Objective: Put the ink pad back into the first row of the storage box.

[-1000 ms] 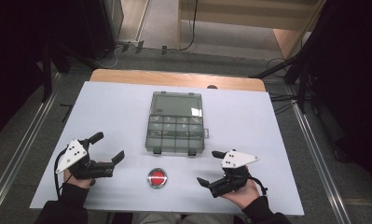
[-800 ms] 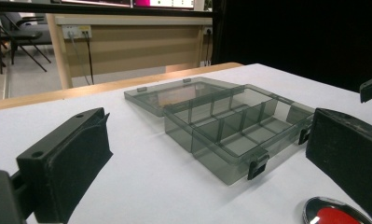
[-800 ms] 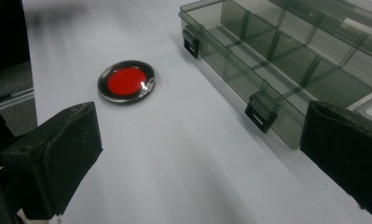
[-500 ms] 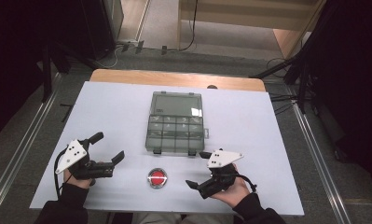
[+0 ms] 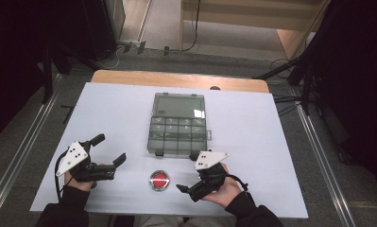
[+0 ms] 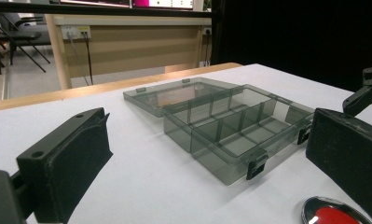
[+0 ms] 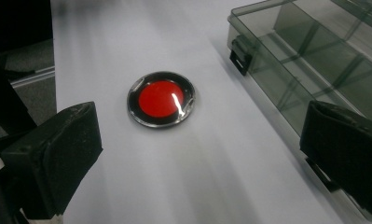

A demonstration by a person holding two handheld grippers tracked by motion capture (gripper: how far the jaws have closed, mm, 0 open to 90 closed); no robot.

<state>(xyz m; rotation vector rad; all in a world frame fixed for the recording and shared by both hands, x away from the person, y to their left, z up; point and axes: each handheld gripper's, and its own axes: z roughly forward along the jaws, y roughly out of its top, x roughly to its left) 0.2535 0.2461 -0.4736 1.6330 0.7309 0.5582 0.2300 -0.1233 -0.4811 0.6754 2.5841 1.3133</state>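
A smoky transparent compartment box [image 5: 178, 135] lies open in the middle of the white table, its lid [image 5: 179, 106] folded flat behind it and its compartments empty. A round red button [image 5: 159, 179] in a chrome ring sits near the front edge. My left gripper [image 5: 109, 149] rests open at the front left, pointing right toward the box [image 6: 230, 128]. My right gripper [image 5: 187, 172] is open just right of the button, aimed left at it. In the right gripper view the button [image 7: 161, 99] lies ahead between the wide-apart jaws of that gripper [image 7: 200, 149], with the box [image 7: 314, 56] at the right.
The white table top [image 5: 271, 142] sits on a wooden board [image 5: 176, 79] that shows along the far side. Metal rails run along both sides of the table. In the left gripper view a jaw of the other gripper [image 6: 366, 91] shows at the right edge, beside the button [image 6: 333, 215].
My right gripper has moved left toward the red button and turned to point at it. The left gripper has stayed where it was.
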